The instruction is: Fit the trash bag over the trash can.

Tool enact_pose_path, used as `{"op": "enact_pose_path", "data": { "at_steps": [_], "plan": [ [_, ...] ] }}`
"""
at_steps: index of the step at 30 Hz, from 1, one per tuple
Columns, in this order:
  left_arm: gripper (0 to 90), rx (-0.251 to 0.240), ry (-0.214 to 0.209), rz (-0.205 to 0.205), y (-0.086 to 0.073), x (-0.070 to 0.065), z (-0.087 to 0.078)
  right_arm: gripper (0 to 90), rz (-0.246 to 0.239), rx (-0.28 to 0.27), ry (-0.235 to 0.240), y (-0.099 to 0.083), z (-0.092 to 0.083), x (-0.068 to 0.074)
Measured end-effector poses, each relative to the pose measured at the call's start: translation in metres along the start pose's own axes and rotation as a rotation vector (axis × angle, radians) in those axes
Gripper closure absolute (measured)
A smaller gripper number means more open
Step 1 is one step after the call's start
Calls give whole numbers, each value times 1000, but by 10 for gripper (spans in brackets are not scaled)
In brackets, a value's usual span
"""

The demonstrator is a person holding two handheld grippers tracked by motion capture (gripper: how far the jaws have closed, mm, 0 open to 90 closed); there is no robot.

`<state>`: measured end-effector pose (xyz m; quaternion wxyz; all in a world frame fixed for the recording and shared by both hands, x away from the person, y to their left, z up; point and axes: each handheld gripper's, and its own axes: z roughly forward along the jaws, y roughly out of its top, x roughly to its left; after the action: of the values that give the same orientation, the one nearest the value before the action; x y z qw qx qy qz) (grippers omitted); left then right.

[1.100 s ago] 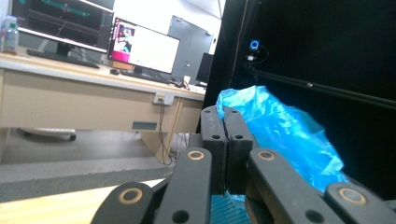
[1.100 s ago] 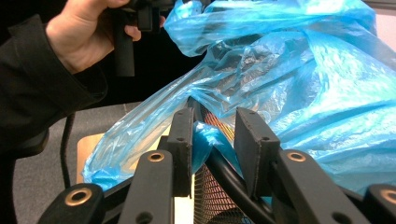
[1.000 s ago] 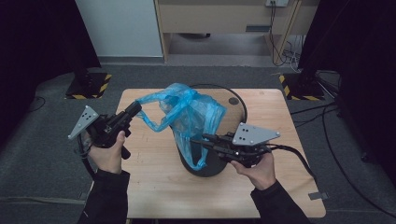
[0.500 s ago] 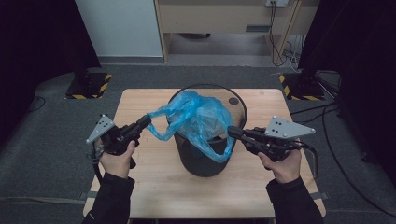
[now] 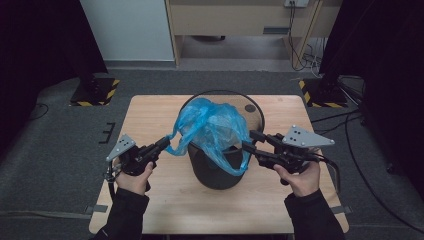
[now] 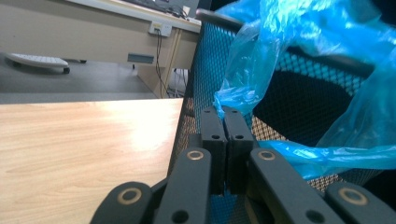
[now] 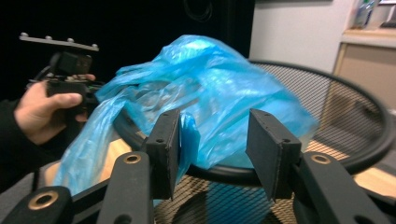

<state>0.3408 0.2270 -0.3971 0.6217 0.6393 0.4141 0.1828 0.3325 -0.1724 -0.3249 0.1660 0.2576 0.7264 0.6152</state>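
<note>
While the left tongs (image 6: 223,112) clamp the blue bag (image 5: 212,127), the right tongs (image 7: 212,149) have just opened apart; no writing is legible.

No words, brand names or numbers can be read anywhere. The one sign-like marking is yellow-and-black hazard striping on two floor plates (image 5: 94,92) (image 5: 325,97), far left and far right of the table.

I work at a light wooden table (image 5: 165,200) standing on grey carpet (image 5: 60,150). Ahead of me a white panel (image 5: 127,30) meets a beige desk (image 5: 235,17), with cables (image 5: 300,45) hanging at its right. Black curtains (image 5: 35,45) close both sides, and yellow-black striped stand bases (image 5: 92,92) sit on the floor.
</note>
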Motion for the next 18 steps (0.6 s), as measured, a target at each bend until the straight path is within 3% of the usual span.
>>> {"op": "enact_pose_path", "data": {
  "at_steps": [8, 13, 18],
  "plan": [
    [885, 62, -15, 20, -12, -7, 12, 874, 9, -3, 20, -1, -3, 2],
    [883, 85, -14, 13, -17, -6, 16, 896, 15, -7, 3, 0, -8, -2],
    [883, 75, -2, -2, -16, 0, 13, 898, 3, -21, -46, 3, -21, -12]
  ]
}}
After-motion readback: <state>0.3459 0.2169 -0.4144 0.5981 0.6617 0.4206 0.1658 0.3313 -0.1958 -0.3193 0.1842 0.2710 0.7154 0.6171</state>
